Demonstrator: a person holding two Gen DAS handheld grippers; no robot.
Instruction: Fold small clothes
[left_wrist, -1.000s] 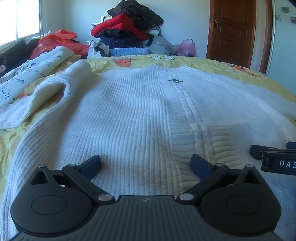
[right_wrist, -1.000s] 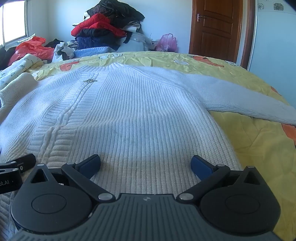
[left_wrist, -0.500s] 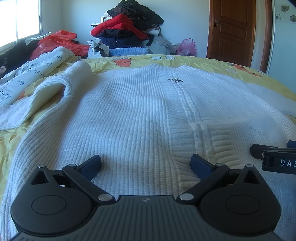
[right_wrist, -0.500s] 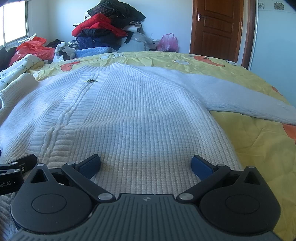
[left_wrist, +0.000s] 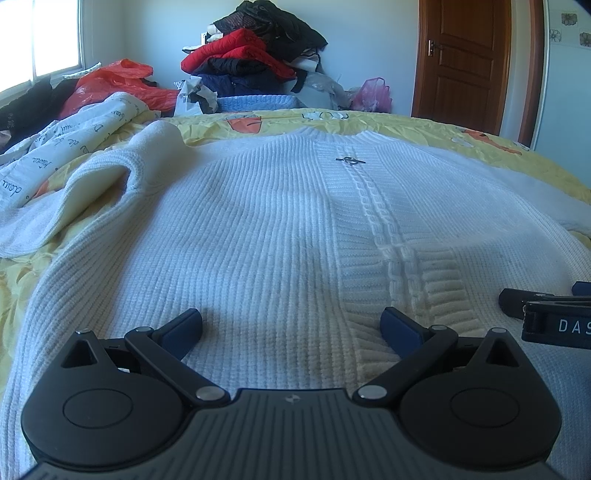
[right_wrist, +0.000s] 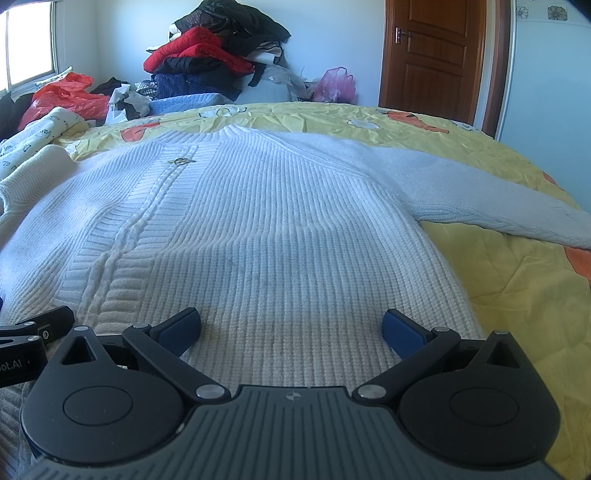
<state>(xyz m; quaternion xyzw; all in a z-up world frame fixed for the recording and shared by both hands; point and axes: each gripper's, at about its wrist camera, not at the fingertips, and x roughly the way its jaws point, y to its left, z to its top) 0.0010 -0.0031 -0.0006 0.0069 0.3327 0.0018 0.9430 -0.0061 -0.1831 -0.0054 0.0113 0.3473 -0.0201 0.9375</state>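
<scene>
Left wrist view – white sweater (left_wrist: 258, 229) flat under both grippers, L gripper (left_wrist: 291, 328) & R gripper (right_wrist: 291, 328) fingers spread, empty.

White sweater (right_wrist: 258, 240) under spread jaws

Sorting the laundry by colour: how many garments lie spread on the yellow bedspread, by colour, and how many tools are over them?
White knitted sweater: 1
White printed cloth: 1
Tools, left tool and right tool, both open, on the yellow bedspread: 2
Total: 4
</scene>
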